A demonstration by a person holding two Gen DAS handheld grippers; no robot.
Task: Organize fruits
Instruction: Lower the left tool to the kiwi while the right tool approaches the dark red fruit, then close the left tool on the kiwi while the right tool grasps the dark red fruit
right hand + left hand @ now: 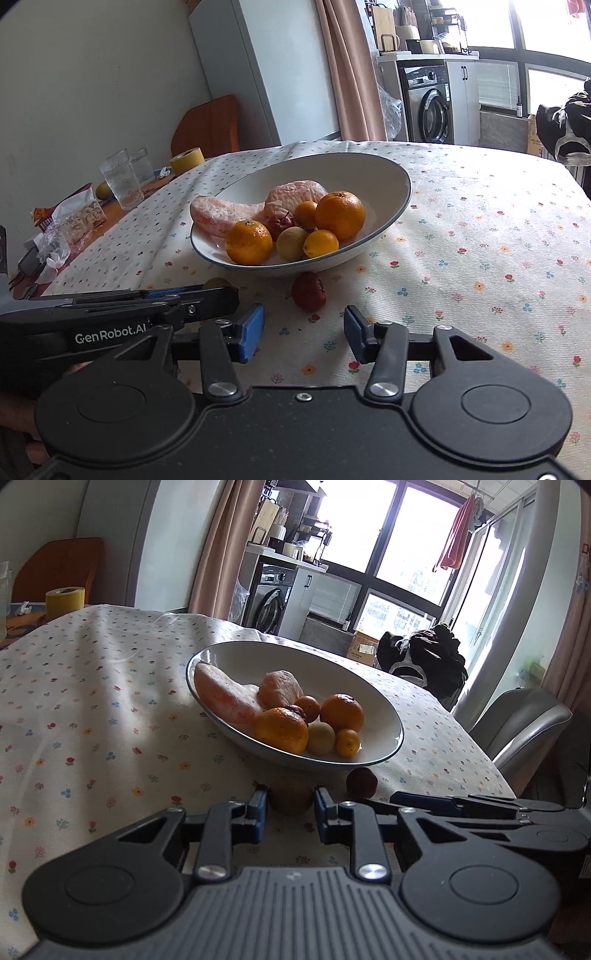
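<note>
A white bowl [295, 661] [369, 173] on the flowered tablecloth holds two tangerines [281, 730], small orange and yellow fruits, a dark red one and wrapped pomelo pieces [225, 698]. Just in front of the bowl a brownish round fruit [291, 795] [216, 283] rests on the cloth. My left gripper [291, 801] [173, 297] has closed on it, with a pad against each side. A red fruit [362, 782] [308, 291] lies to its right. My right gripper [304, 328] [443, 803] stands open just short of that red fruit, with nothing between its fingers.
At the table's far left are drinking glasses [122, 177], a yellow tape roll [186, 159] [65, 600] and wrapped snacks [79, 218]. A grey chair [524, 727] stands at the right edge, with dark clothes [424, 661] beyond. Bare cloth [480, 258] lies to the bowl's right.
</note>
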